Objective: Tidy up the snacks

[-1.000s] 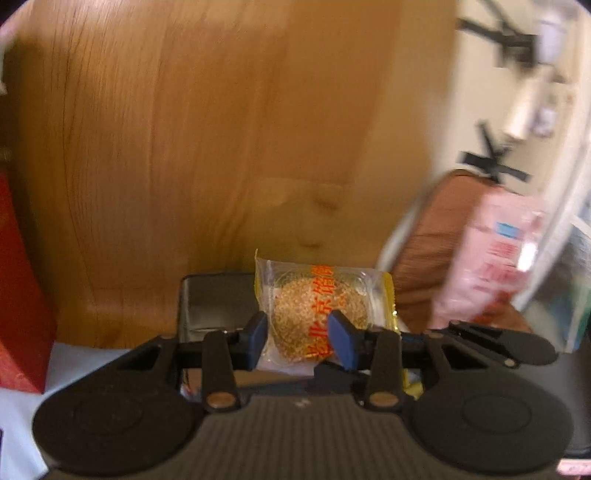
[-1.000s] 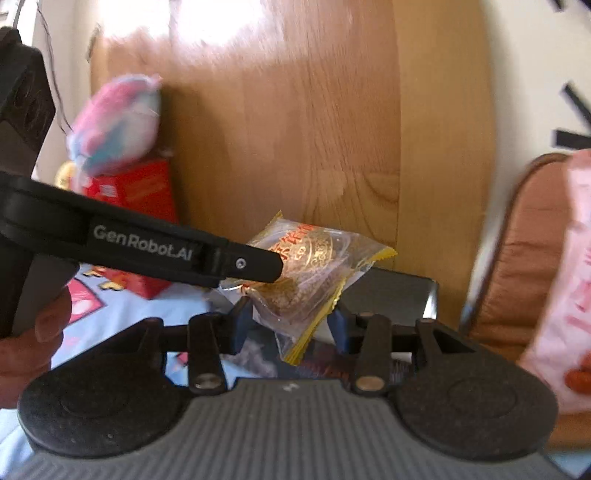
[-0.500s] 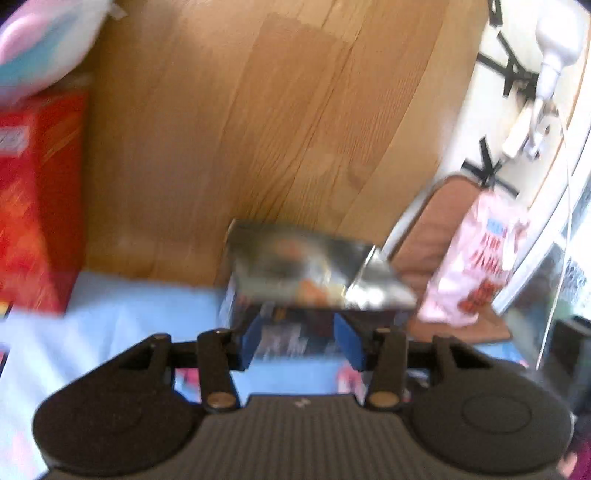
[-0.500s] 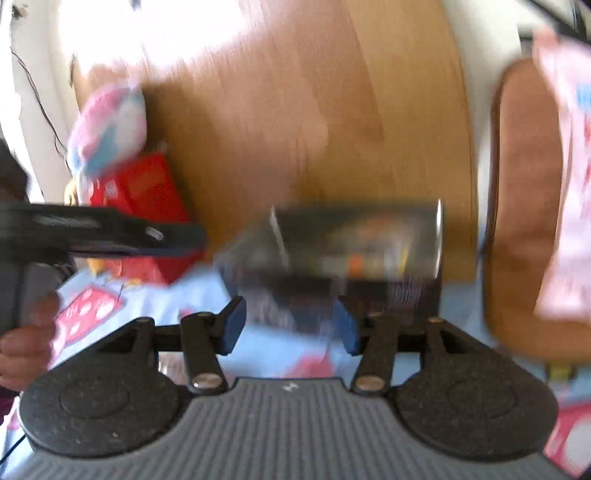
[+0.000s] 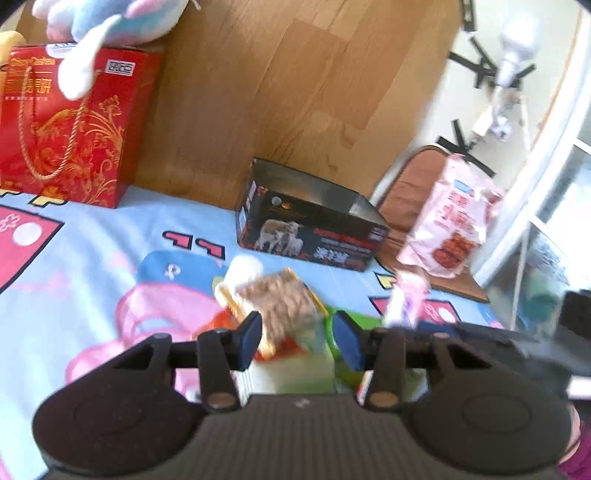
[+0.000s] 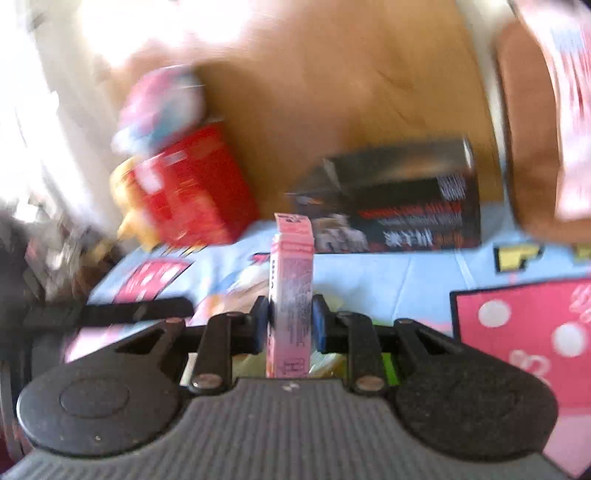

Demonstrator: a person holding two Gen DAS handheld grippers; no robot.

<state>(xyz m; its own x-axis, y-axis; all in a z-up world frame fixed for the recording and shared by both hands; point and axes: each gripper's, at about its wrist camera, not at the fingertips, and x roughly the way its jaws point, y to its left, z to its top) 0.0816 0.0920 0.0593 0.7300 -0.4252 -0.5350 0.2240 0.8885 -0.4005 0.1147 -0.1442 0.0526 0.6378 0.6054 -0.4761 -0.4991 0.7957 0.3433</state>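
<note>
- One cartoon-print blanket (image 5: 92,266), pale blue with pink and red patches, carries everything; whatever lies under it is hidden.
- Against the wooden board along its far edge stands a red gift box (image 5: 74,125) with a gold cord handle, towards the far left corner, a pastel plush toy (image 5: 110,18) on top of it.
- An open black box (image 5: 314,225) sits at the middle of that far edge, its top open and its printed side facing the cameras.
- A pink snack bag (image 5: 454,221) leans on a brown cushion past the right edge.
- Near the middle, a wrapped round sesame cake (image 5: 284,306) lies tilted on a small heap of packets.
- The left tool (image 5: 297,341) hangs just over that heap, blue pads spread with the cake between them; it looks unpinched, though blur hides the left pad's contact.
- The right tool (image 6: 290,325) has just been closing and pinches a slim pink packet (image 6: 291,280), held upright on edge.
</note>
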